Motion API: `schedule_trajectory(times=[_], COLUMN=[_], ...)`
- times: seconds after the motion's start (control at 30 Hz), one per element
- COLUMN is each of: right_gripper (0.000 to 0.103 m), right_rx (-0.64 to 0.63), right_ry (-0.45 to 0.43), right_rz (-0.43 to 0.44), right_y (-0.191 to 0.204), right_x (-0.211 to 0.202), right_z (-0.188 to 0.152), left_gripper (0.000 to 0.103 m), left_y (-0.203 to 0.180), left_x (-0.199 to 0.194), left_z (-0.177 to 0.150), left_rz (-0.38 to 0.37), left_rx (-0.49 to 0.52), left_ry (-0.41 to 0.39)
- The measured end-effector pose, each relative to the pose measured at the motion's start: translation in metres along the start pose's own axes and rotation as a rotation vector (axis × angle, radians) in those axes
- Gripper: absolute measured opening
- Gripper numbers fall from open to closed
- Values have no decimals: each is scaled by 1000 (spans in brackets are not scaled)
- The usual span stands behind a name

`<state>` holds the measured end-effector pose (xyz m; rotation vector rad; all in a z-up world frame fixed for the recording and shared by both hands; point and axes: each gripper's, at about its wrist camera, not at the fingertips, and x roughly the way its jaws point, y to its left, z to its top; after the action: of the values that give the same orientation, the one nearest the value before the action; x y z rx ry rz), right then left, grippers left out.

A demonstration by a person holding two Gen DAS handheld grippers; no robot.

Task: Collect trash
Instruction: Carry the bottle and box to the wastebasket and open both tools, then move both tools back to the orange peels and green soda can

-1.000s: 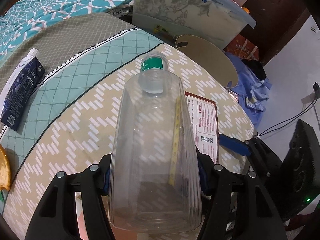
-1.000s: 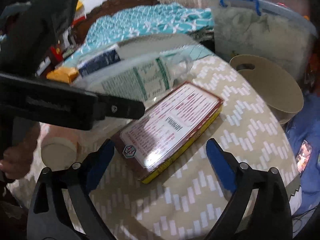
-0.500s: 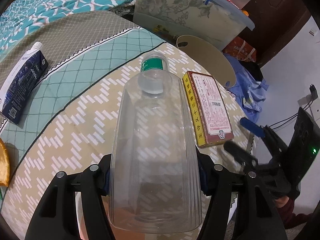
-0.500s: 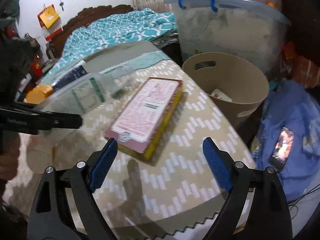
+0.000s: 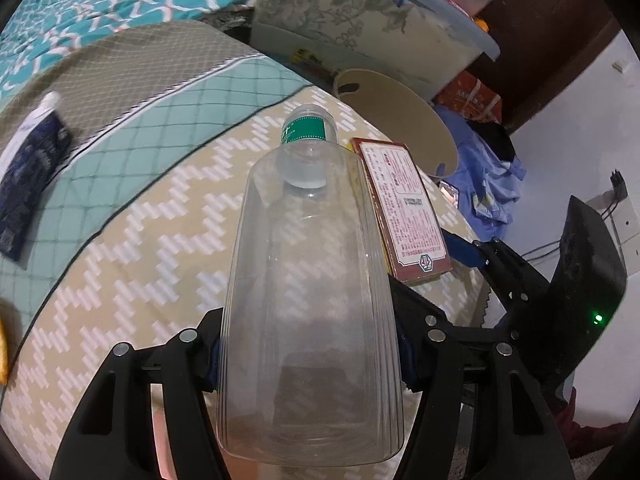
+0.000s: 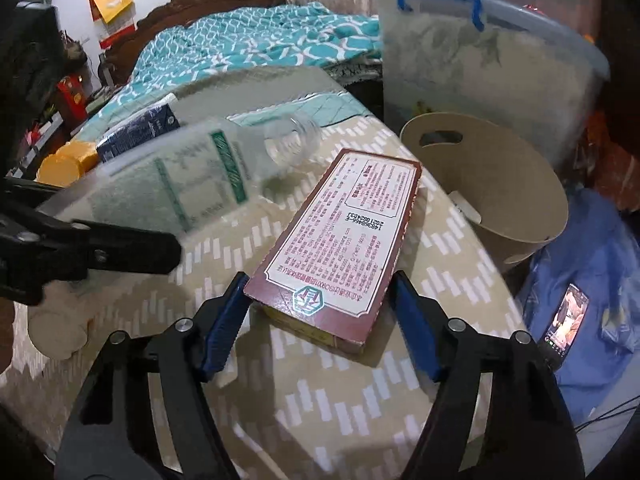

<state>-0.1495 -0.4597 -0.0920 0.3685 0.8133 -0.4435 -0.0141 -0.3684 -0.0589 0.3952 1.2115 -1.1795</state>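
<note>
On the patterned table cloth, we see the red-bordered box lying flat, its near end between the spread blue pads of our right gripper; the jaws flank it, and contact cannot be made out. Our left gripper is clamped on the clear plastic bottle, held above the cloth, neck pointing away, green label at the top. A tan bin stands just past the table edge, beyond the box. A dark blue carton lies far left. A lidded storage tub sits behind the bin.
</note>
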Motion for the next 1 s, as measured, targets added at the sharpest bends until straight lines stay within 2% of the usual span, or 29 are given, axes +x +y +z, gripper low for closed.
schedule_trajectory(times=[0.17, 0.27, 0.43, 0.47, 0.53, 0.6, 0.77, 0.9, 1.0], right_gripper=[69, 69, 70, 71, 83, 85, 85, 85, 85], right_rx=[132, 200, 303, 318, 371, 402, 465, 451, 432], right_ry=[-49, -59, -82, -89, -93, -131, -176, -231, -234], right_rz=[-32, -16, -42, -45, -60, -74, -17, -1, 57], right_y=[-41, -68, -112, -118, -132, -136, -136, -118, -98], right_x=[-8, -9, 1, 4, 11, 8, -4, -19, -23], right_z=[-1, 6, 31, 36, 46, 47, 32, 21, 13], left_gripper=[59, 59, 60, 60, 61, 64, 69, 69, 69], left_y=[-24, -50, -83, -86, -90, -87, -83, -71, -55], left_x=[20, 35, 61, 65, 78, 84, 70, 55, 41], left_z=[20, 47, 92, 101, 124, 140, 139, 116, 97], left_rz=[0, 0, 6, 5, 27, 45, 25, 17, 12], left_rx=[78, 150, 213, 211, 182, 135, 138, 136, 121], left_ry=[25, 31, 56, 54, 70, 63, 13, -9, -28])
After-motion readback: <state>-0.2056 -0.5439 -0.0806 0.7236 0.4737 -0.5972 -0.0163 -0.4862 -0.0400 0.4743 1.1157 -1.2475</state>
